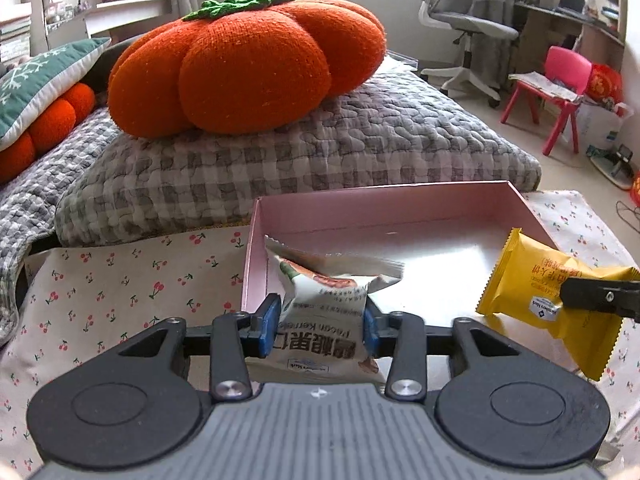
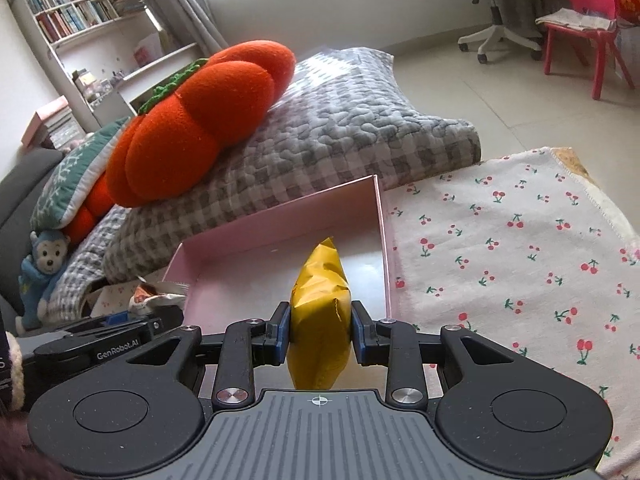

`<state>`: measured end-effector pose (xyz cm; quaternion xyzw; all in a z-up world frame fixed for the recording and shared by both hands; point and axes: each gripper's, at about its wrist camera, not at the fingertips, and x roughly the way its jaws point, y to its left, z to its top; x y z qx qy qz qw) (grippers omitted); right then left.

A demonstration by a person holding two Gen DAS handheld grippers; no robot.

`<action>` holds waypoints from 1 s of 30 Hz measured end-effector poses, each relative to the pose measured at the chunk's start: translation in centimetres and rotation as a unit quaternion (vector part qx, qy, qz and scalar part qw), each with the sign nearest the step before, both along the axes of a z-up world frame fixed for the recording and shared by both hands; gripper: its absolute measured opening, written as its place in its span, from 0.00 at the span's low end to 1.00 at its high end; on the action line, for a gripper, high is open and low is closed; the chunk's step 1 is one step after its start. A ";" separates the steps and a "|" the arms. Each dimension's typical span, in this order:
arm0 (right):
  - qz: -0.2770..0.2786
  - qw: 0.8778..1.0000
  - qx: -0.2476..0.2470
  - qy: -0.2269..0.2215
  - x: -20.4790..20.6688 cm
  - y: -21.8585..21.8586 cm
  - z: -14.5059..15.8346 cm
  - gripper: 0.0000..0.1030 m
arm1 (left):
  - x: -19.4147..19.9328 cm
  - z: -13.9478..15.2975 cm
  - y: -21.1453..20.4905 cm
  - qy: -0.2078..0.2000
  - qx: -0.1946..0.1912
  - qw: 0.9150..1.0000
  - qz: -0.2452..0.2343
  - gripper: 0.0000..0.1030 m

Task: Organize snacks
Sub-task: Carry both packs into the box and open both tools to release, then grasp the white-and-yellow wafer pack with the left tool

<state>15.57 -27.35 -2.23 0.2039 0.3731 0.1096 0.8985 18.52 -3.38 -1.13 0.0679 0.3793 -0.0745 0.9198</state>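
A shallow pink box (image 1: 256,240) stands open on a cherry-print cloth; its far wall also shows in the right wrist view (image 2: 280,220). My left gripper (image 1: 322,322) is shut on a white snack packet (image 1: 320,300), held over the box's near left corner. My right gripper (image 2: 320,334) is shut on a yellow snack packet (image 2: 320,300), held over the box's near right part. The yellow packet (image 1: 532,284) and a right finger (image 1: 592,296) show at right in the left wrist view. The white packet (image 2: 156,298) peeks in at left in the right wrist view.
The cherry-print cloth (image 2: 520,260) covers the table to both sides of the box. Behind it lies a grey quilted cushion (image 1: 320,152) with an orange pumpkin pillow (image 1: 248,64). A pink child's chair (image 1: 560,92) and an office chair (image 1: 464,28) stand on the floor.
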 end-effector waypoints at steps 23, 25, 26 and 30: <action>0.027 0.998 -0.049 -0.039 -5.8 0.9 4.8 0.84 | -6.1 2.1 2.2 -0.003 -0.018 1.000 -0.010 0.86; 0.028 0.997 -0.052 -0.039 -6.5 0.9 5.1 0.87 | -7.0 2.4 2.3 -0.003 -0.018 1.000 -0.012 0.88; 0.030 0.997 -0.055 -0.040 -6.9 0.9 5.3 0.88 | -7.5 2.6 2.5 -0.005 -0.021 1.000 -0.013 0.90; 0.037 0.997 -0.057 -0.048 -8.5 0.9 5.6 0.92 | -9.6 2.9 3.0 -0.005 -0.032 0.999 -0.022 0.95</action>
